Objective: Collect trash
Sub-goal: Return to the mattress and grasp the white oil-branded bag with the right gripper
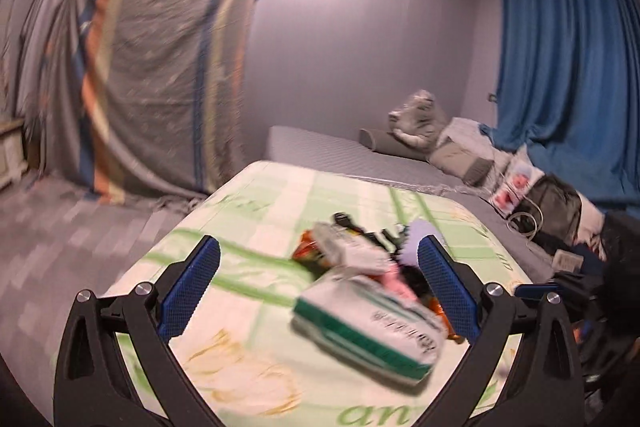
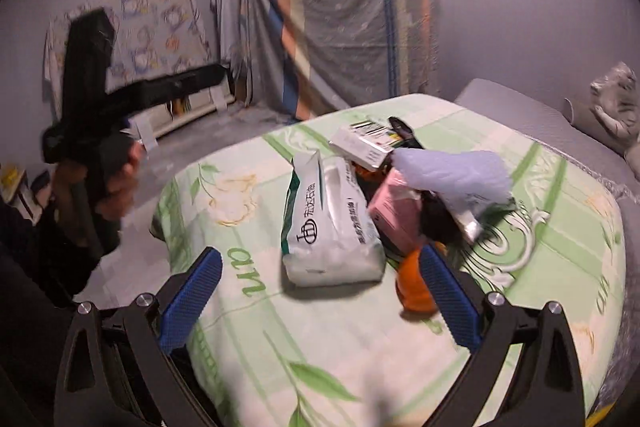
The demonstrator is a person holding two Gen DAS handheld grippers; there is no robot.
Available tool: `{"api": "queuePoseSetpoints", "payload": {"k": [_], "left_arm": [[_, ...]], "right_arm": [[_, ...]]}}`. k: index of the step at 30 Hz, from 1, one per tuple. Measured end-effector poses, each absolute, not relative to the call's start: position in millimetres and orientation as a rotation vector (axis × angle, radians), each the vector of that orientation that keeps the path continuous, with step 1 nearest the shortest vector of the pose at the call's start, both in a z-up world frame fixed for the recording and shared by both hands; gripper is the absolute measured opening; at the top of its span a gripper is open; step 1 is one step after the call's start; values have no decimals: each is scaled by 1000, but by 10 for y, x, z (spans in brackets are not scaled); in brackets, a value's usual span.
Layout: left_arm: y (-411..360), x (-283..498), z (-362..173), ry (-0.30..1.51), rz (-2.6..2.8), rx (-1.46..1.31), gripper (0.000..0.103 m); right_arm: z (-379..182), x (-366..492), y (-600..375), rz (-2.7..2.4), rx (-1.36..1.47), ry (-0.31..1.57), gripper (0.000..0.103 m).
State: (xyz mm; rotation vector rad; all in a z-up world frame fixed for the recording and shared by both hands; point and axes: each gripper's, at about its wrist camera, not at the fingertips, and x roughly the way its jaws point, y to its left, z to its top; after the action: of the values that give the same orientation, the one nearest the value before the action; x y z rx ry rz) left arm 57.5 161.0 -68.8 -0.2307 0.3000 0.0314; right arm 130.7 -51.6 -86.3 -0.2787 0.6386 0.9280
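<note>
Both fisheye views look forward and down from close above the green floral-print bed cover [image 1: 256, 211] [image 2: 560, 227], sharing the trash pile, with the white-and-green plastic packet [image 1: 372, 331] [image 2: 332, 223] lower centre.

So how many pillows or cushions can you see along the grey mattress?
3: a grey bolster, a patterned cushion propped behind it, and a beige pillow toward the blue curtain. Clutter there may hide others.

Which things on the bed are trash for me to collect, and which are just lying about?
For the job:
white and green packet
pink box
pale blue wrapper
orange wrapper
flat white box

Lying about:
floral sheet
pillows
blue curtain
draped striped cloth
</note>
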Motion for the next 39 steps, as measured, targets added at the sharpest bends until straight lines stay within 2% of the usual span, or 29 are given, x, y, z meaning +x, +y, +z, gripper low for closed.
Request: {"api": "queuePoseSetpoints", "payload": {"k": [7, 17, 27, 28, 29, 31, 33, 36, 39], "left_arm": [[1812, 525, -825, 311, 52, -251, 95], [1935, 470, -963, 327, 57, -279, 95], [2041, 531, -1025, 353, 67, -320, 95], [2039, 529, -1023, 354, 64, -320, 95], [2038, 526, -1021, 354, 64, -319, 95], [2026, 524, -1016, 353, 69, -311, 95], [2013, 533, -1013, 354, 71, -307, 95], [1988, 551, -1019, 361, 70, -305, 95], [1966, 561, -1014, 367, 67, -303, 95]], "right_arm": [[-887, 1630, 174, 1031, -377, 752, 95], [-1251, 2146, 707, 964, -545, 984, 95], [-1698, 2287, 893, 889, -682, 1037, 93], [-1709, 2301, 895, 888, -683, 1039, 91], [-1721, 2315, 891, 883, -683, 1043, 80], [-1763, 2333, 885, 871, -676, 1048, 69], [-1751, 2350, 853, 869, -649, 1055, 52], [-1646, 2364, 769, 873, -583, 1058, 39], [-1511, 2341, 644, 884, -512, 1030, 33]]}}
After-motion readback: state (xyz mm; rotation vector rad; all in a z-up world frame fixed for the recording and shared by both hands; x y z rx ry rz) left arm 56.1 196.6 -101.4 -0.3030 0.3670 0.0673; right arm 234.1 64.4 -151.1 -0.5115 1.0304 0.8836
